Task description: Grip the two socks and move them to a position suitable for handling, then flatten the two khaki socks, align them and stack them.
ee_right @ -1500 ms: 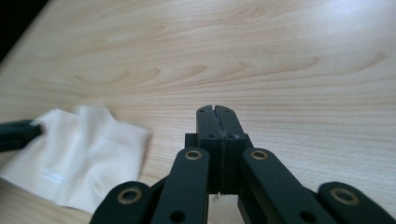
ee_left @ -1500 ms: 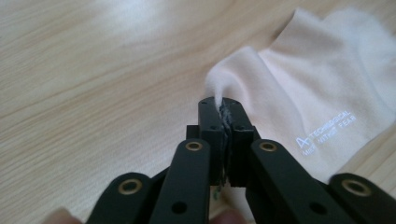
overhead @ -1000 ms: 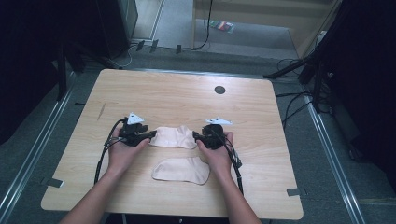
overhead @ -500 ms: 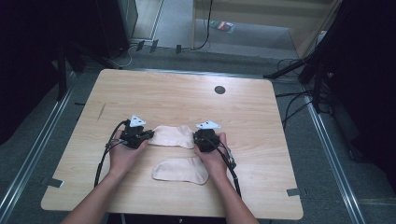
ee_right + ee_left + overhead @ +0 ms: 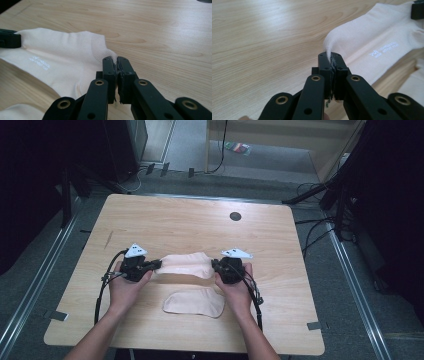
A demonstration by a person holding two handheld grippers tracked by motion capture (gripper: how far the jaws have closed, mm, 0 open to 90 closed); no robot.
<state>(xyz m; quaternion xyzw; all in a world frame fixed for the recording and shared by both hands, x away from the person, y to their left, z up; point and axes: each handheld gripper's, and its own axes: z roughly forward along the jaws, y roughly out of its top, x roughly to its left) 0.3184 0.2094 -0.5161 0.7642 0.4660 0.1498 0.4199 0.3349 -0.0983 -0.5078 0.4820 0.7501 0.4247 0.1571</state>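
Observation:
A cream sock (image 5: 186, 265) hangs stretched between my two grippers, just above the wooden table (image 5: 200, 225). My left gripper (image 5: 159, 265) is shut on its left end; in the left gripper view the jaws (image 5: 332, 58) pinch a fold of the sock (image 5: 372, 37). My right gripper (image 5: 215, 266) is shut on the right end, where its jaws (image 5: 117, 62) clamp the ribbed edge of the sock (image 5: 62, 57). A second cream sock (image 5: 194, 302) lies flat on the table nearer the person, between the two forearms.
A dark round hole (image 5: 235, 216) sits in the far part of the tabletop. Cables trail from both grippers toward the table's near edge. Dark equipment and floor cables surround the table.
Both hands have risen slightly, and the far sock now hangs pulled taut between the grippers. The near sock has not moved.

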